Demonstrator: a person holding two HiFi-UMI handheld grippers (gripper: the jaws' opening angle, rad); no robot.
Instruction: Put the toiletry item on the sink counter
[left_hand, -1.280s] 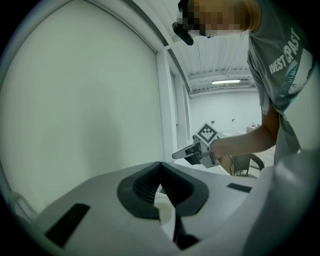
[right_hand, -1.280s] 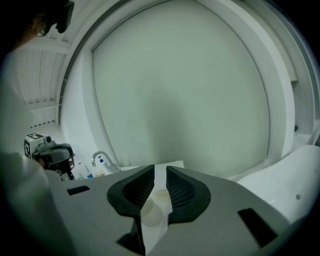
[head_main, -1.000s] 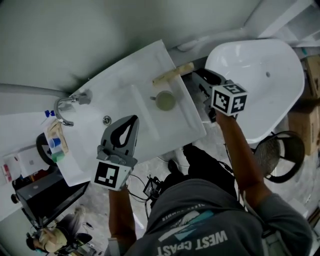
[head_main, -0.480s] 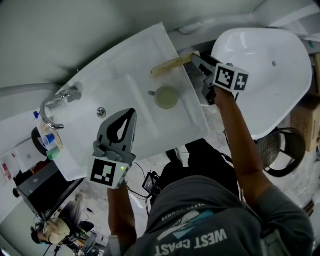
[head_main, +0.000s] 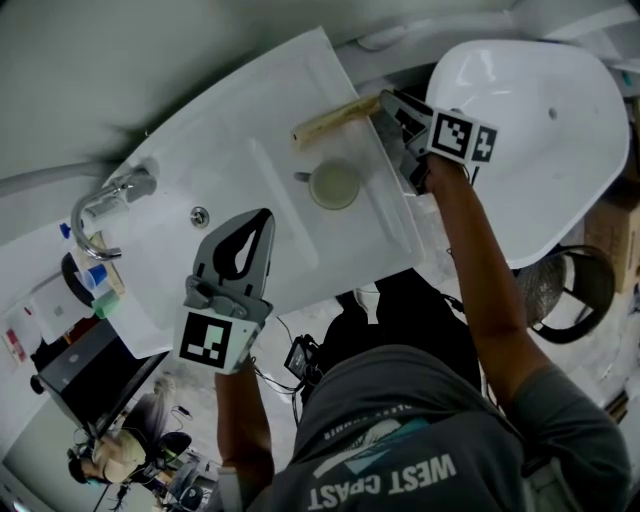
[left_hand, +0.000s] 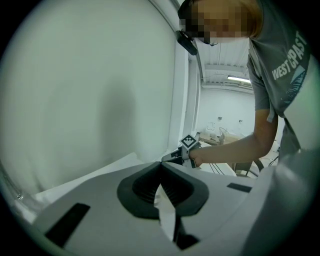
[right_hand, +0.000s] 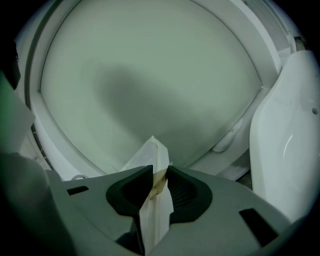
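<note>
The right gripper (head_main: 386, 108) is closing its jaws on the long tan bar-shaped toiletry item (head_main: 330, 120). The right gripper view shows the item's tan end (right_hand: 159, 183) wedged between the two dark pads, which touch it on both sides. The rest of the item runs forward and to the left from the jaw tips. It lies along the far edge of the white sink counter (head_main: 250, 160), close to the counter's right corner.

The step in hand looks like securing this grip so that the item can be set somewhere safer on the counter. The pinch sits near one tip of a long thing, so the free end is likely to sag or swing once it is lifted. A low, level carry would suit it better than a quick raise. The pads should be fully settled before any pull.

A round pale-green cup (head_main: 335, 184) stands just ahead and to the left of the jaws, on the near side of the item, and the swinging end should be kept clear of it. To the right of the gripper the counter ends, and a white oval tub (head_main: 545, 130) lies beyond, so drifting that way risks a drop.

The left gripper (head_main: 266, 216) hangs over the near part of the counter with its jaws together and nothing between them.
</note>
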